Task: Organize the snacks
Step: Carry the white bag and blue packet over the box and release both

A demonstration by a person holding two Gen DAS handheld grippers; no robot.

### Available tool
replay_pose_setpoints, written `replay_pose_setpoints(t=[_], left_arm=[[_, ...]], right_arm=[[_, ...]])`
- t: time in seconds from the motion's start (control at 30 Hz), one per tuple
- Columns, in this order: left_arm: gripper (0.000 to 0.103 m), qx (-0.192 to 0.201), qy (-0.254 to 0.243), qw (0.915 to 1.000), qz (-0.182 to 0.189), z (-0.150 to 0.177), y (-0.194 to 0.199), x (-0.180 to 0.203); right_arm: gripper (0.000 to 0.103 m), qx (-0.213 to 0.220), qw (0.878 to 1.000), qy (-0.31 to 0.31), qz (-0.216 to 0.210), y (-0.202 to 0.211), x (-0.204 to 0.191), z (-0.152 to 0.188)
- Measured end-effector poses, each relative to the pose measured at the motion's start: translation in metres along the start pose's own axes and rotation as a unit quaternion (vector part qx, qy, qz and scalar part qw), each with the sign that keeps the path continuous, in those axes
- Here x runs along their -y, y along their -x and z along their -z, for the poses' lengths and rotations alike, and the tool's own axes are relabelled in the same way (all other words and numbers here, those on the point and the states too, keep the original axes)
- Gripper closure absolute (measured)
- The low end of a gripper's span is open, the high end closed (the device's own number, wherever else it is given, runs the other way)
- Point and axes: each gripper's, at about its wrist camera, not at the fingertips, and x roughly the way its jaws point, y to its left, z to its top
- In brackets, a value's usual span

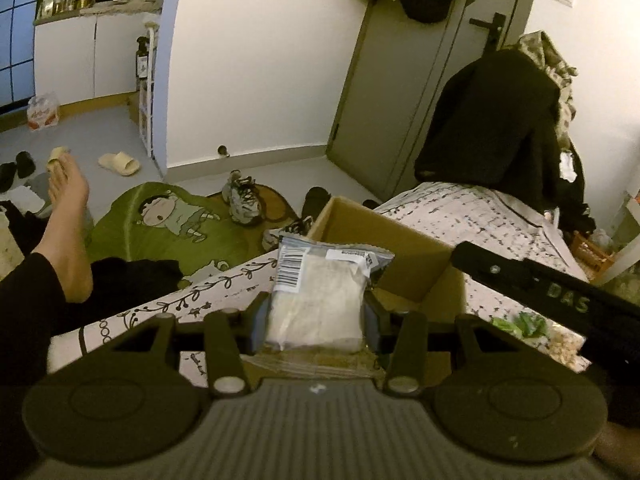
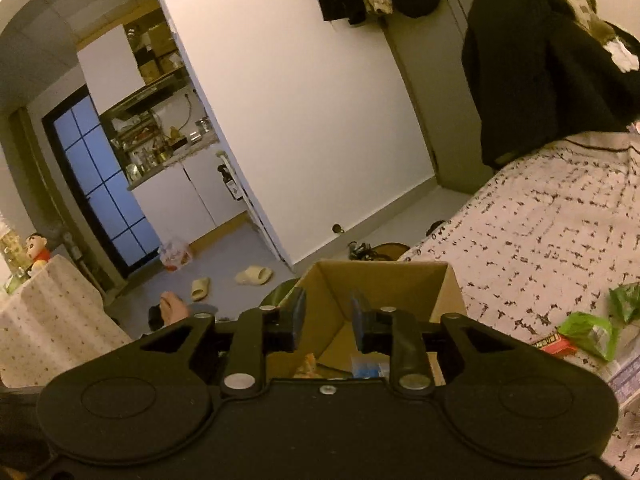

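Above the cardboard box (image 1: 400, 240), a clear snack packet (image 1: 320, 300) is clamped by the downward-tilted left gripper (image 1: 316, 320); the right gripper (image 2: 326, 320) is held parted, empty.

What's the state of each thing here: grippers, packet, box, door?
Left gripper: shut on the clear snack packet.
Snack packet: sealed, held upright above the box.
Right gripper: open, nothing between its jaws, over the box.
Cardboard box: open-topped, a few items inside.
Door: closed.
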Motion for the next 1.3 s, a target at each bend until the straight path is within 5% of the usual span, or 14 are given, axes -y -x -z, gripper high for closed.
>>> replay_pose_setpoints(t=[0.3, 0.83, 1.07, 1.3], left_arm=[[0.057, -0.003, -0.016, 0.9998, 0.013, -0.011, -0.018, 0.017], [0.053, -0.006, -0.044, 0.9988, 0.022, -0.024, -0.03, 0.041], [0.019, -0.006, -0.033, 0.9993, 0.013, -0.02, -0.013, 0.04], [0.018, -0.029, -0.037, 0.9989, -0.011, -0.018, 0.001, 0.042]], right_arm=[[0.015, 0.036, 0.998, -0.003, 0.054, 0.036, 0.004, -0.017], [0.0, 0.09, 0.99, -0.024, 0.108, 0.068, 0.017, -0.022], [0.0, 0.069, 0.988, -0.025, 0.133, 0.072, 0.025, -0.022], [0.0, 0.053, 0.985, -0.011, 0.163, 0.079, 0.028, -0.022]])
